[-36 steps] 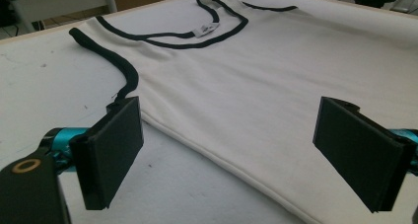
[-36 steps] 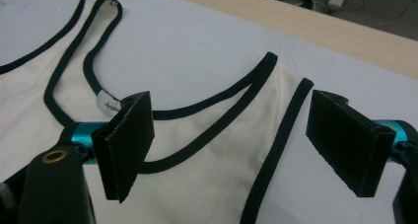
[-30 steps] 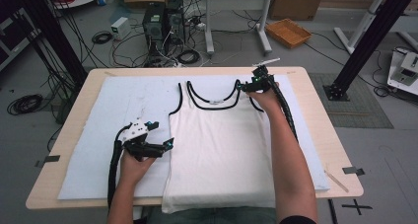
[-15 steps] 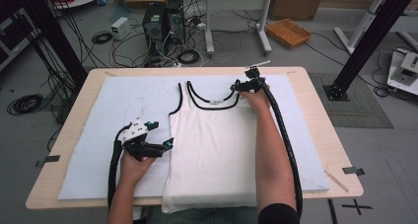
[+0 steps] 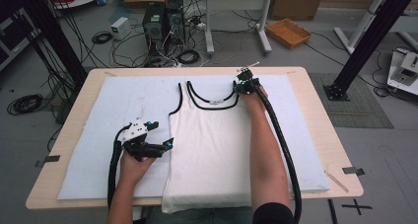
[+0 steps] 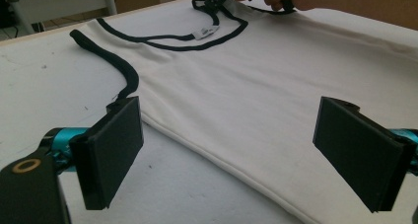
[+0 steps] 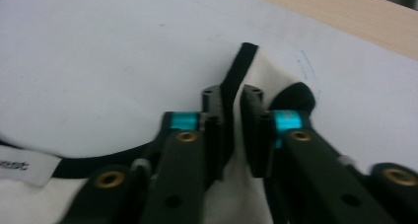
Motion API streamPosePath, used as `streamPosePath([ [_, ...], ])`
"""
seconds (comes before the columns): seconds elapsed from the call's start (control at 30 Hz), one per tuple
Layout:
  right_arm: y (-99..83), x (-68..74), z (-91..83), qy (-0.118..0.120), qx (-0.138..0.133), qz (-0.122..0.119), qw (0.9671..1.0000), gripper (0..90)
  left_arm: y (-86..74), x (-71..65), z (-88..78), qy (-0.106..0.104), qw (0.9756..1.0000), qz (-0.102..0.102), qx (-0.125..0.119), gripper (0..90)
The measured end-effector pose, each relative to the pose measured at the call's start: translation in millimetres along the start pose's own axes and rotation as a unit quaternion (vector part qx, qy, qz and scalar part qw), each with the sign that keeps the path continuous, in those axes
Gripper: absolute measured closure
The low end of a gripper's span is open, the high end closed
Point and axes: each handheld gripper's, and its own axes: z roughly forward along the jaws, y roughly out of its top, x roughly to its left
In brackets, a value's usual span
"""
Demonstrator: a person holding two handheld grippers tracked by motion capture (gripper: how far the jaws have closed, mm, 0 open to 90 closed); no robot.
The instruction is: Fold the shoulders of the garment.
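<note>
White cotton tank top [image 5: 212, 150] flat; black-trimmed strap [image 7: 235, 81] pinched by right gripper [image 7: 232, 135]

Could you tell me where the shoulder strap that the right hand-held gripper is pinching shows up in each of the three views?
High view: the shoulder strap lies upper centre, under the right hand-held gripper.
Left gripper view: top centre, far off, where a gripper tip meets it.
Right gripper view: centre, bunched between the shut jaws.
Shared landmark: the white neck label on the black neckline.

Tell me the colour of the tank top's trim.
Black trim on a white tank top, clearest in the left gripper view.
</note>
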Motion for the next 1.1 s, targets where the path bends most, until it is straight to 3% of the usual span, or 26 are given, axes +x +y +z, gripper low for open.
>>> streamPosePath([
  [0.27, 2.5, -0.9, -15.6, 0.013, -0.019, -0.017, 0.9996, 88.0, 0.0, 0.5, -0.2, -0.001, 1.0, -0.002, -0.001, 11.8],
  [0.43, 4.6, 1.8, -32.0, 0.02, -0.042, -0.024, 0.9986, 88.1, -0.1, 0.5, -0.2, -0.002, 1.0, -0.002, -0.001, 11.8],
  [0.57, 0.6, 7.7, -57.1, 0.032, -0.071, -0.034, 0.9964, 88.1, -0.1, 0.3, -0.1, -0.001, 1.0, -0.002, -0.001, 11.8],
  [0.67, -1.0, 9.1, -61.5, 0.033, -0.074, -0.036, 0.996, 88.1, -0.1, 0.3, -0.1, -0.001, 1.0, -0.001, -0.001, 11.8],
  [0.9, -21.6, 18.4, -97.3, 0.055, -0.109, -0.033, 0.9919, 88.1, -0.1, 1.1, -0.4, -0.002, 1.0, -0.004, -0.001, 11.8],
  [1.0, -33.7, 28.3, -113.5, 0.062, -0.125, -0.043, 0.9892, 88.0, -0.1, 0.5, -0.1, -0.002, 1.0, -0.004, -0.001, 11.8],
  [1.1, -38.7, 34.5, -119.5, 0.063, -0.121, -0.049, 0.9894, 88.0, 0.1, 0.3, 0.1, -0.001, 1.0, 0.0, 0.001, 11.8],
])
